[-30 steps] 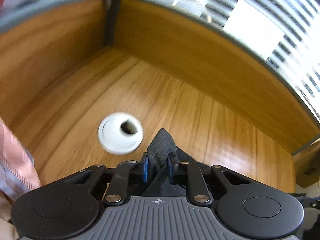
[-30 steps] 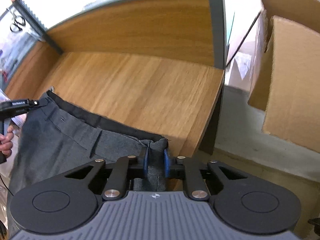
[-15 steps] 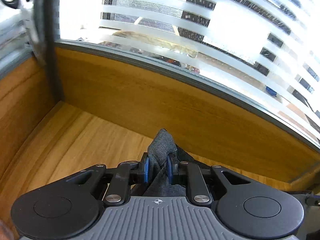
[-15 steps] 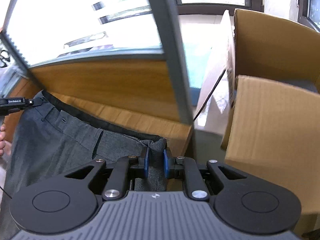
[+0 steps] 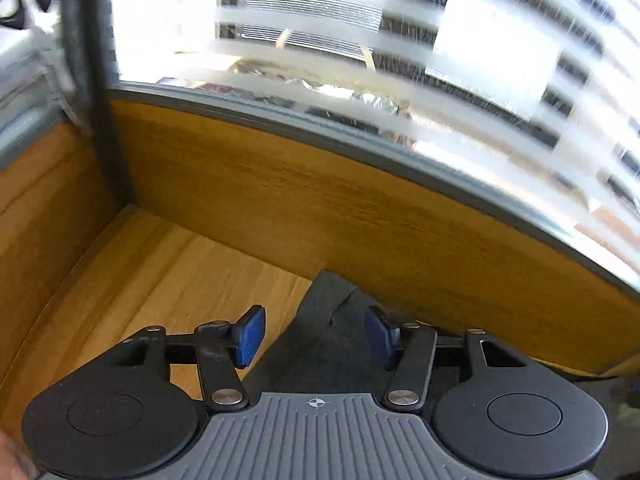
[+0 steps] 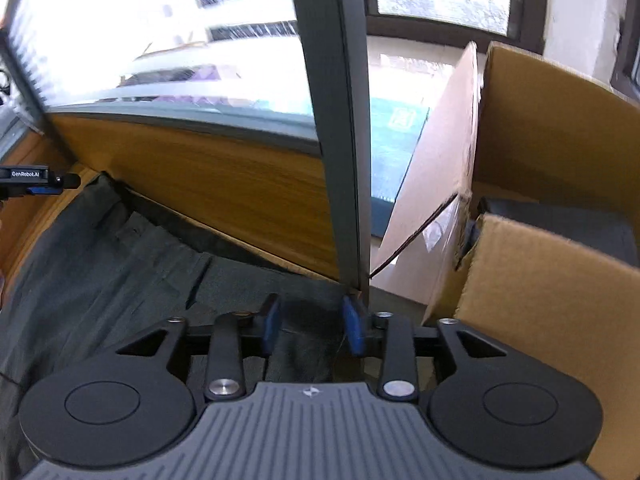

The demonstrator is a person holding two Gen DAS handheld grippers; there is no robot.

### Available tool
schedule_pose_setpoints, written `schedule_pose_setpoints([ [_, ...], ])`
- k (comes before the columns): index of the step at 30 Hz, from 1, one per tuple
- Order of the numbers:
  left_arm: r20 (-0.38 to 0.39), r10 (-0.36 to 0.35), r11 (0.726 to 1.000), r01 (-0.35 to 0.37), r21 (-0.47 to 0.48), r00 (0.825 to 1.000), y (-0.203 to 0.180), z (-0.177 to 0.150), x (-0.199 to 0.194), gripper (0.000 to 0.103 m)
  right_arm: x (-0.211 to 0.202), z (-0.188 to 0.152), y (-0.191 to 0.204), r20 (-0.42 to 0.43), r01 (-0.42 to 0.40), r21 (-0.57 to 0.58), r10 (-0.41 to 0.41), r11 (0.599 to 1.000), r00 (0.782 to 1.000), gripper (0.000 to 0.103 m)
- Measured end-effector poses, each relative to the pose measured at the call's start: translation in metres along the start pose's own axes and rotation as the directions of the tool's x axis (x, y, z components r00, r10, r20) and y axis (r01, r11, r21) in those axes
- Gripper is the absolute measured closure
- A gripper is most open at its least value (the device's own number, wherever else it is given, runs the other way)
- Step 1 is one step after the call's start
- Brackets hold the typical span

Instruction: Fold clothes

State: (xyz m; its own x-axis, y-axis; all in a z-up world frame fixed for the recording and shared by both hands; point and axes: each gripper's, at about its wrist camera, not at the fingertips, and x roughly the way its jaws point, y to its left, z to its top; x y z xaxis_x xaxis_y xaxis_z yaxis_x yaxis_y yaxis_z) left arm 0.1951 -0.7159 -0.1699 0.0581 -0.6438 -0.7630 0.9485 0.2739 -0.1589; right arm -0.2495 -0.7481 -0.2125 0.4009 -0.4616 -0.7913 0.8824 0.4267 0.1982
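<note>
Lying on the wooden desk, the grey trousers sit released; both jaws have just been opening. Left gripper and right gripper stand parted around cloth corners, seemingly without pinching.

- Strong daylight pours through the frosted glass panel, blown out to white in both views.
- The wooden desk sits evenly lit, shadows soft.
- Fisheye bending curves every edge.
- Slight motion blur smears the glass stripes; the dark trousers show little detail, perhaps underexposed.
</note>
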Motion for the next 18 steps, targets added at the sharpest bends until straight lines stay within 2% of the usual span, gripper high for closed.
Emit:
schedule_pose_setpoints([
  [6,0.027,0.023,0.997,-0.021,-0.076,0.999,0.006,-0.023,-0.068,0.040,-0.034,0.011,0.005,-0.023,-0.080,-0.087,0.078,0.993,0.997,0.059],
  [9,0.048,0.045,0.987,-0.037,-0.159,0.998,0.011,-0.048,-0.110,0.038,-0.051,0.016,0.013,-0.034,-0.133,-0.156,0.129,0.979,0.991,0.054],
  [13,0.070,0.117,0.966,-0.097,-0.239,0.991,0.015,-0.092,-0.160,0.037,-0.069,0.017,0.030,-0.068,-0.214,-0.259,0.204,0.942,0.977,0.053],
  [18,0.076,0.220,0.936,-0.188,-0.297,0.973,0.011,-0.150,-0.219,0.034,-0.079,0.007,0.059,-0.121,-0.307,-0.341,0.282,0.889,0.952,0.050],
])
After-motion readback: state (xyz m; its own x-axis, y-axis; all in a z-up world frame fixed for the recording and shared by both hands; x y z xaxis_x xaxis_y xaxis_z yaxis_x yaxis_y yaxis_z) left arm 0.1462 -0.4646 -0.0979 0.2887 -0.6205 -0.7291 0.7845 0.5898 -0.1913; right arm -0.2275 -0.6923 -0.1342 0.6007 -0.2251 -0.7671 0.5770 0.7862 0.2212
